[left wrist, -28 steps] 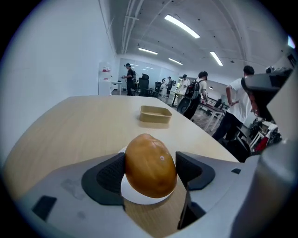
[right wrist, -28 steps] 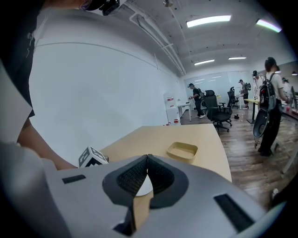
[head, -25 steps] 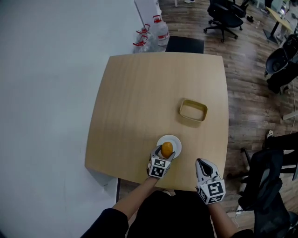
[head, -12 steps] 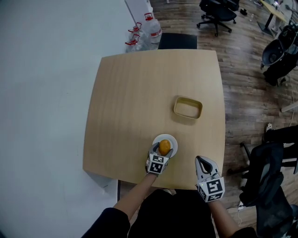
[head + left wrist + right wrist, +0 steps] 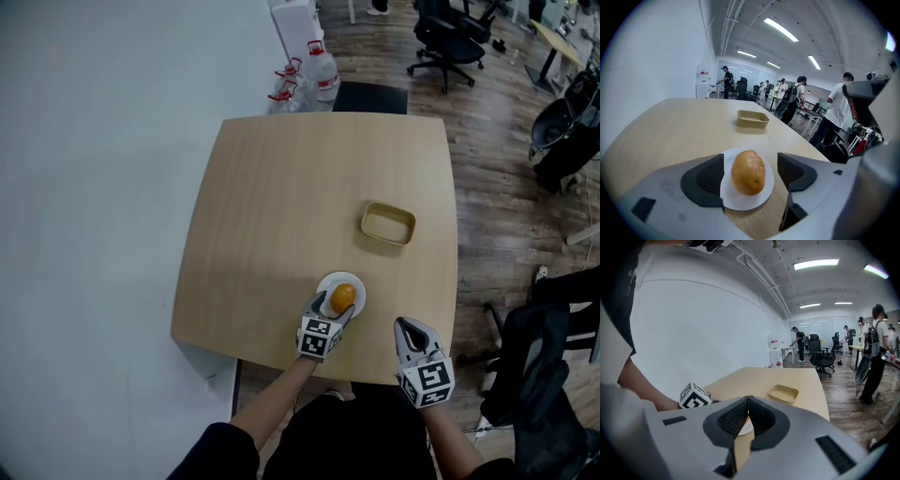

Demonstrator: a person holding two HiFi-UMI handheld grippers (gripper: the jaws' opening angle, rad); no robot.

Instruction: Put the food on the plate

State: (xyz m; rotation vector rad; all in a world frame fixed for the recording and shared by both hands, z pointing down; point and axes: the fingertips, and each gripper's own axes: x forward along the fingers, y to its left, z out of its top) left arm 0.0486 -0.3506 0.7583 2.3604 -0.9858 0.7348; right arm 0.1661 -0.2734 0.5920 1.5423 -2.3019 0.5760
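Findings: we see a smooth, orange-brown, egg-shaped piece of food [image 5: 748, 172] lying on a small round white plate [image 5: 740, 202]. Both sit between the fingers of the left gripper [image 5: 330, 312].

Finger state, left: the fingers are spread wide. One ribbed black pad [image 5: 710, 175] stands to the food's left and the other [image 5: 793, 169] to its right. A strip of white plate shows on each side, so neither pad touches the food. Whether the fingers rest on the plate's rim we cannot tell.

Finger state, right: the right gripper [image 5: 748, 416] has its pads pressed together with nothing between them. It hangs over the near edge of the light wooden table [image 5: 281, 206], apart from the plate.

Orientation: the food lies on its side with its long axis flat to the plate. That axis runs lengthwise between the left fingers, from their roots towards and past their tips. Its short axis spans the gap from pad to pad. We cannot tell one end from the other.

Handling, in our judgement: the skin looks slightly glossy and unbroken, and the body holds its shape, so we expect it to be firm and fairly light. It could slip under a hard squeeze and could roll on the flat plate. Any hold should be taken across the short axis at the widest middle, where the pads now flank it.

Task status, in our judgement: the food is on the plate. A tan rectangular tray [image 5: 388, 223] stands empty well beyond the fingertips.
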